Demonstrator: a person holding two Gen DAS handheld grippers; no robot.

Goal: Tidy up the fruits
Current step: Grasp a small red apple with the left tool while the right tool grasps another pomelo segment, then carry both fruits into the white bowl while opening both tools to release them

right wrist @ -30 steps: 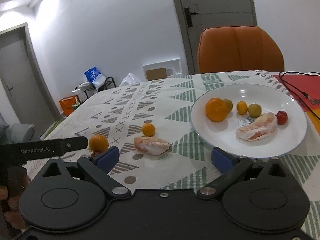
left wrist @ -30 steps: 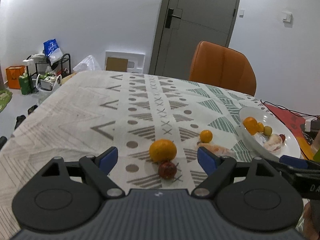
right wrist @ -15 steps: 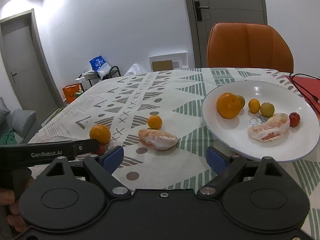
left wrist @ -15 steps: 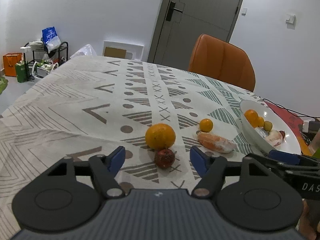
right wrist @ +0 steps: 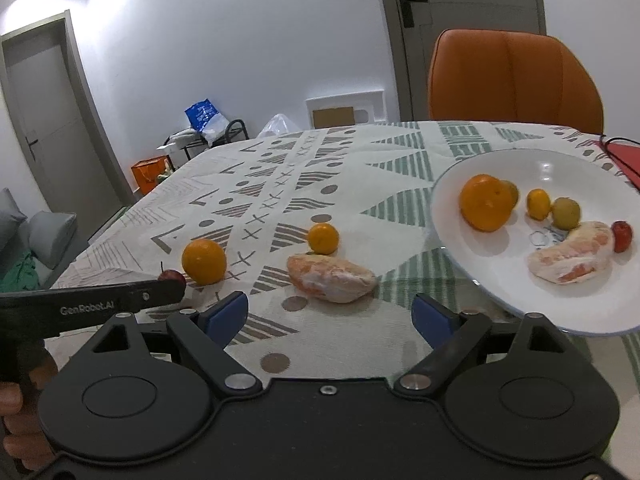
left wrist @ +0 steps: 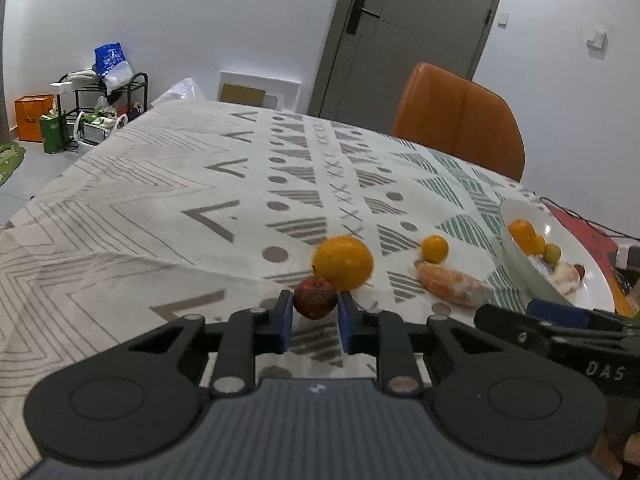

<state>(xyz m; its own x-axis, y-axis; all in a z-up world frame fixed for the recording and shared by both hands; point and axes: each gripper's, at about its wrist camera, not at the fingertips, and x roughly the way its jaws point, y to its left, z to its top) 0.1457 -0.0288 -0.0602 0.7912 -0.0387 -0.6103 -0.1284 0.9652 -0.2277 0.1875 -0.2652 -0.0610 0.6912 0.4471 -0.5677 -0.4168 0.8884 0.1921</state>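
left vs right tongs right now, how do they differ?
Left tongs are narrowed onto the small dark red fruit; right tongs are spread wide and hold nothing. Left sits by the big orange, right faces the peeled segment. Both have blue pads.

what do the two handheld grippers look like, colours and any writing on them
Both look alike. The left gripper and right gripper have matte black bodies with two round discs, silver pivot screws, angled black linkage arms and blue finger pads. The left one has a ribbed grey top. White lettering reads "GenRobot.AI" on the left gripper's side and "DAS" on the right's.
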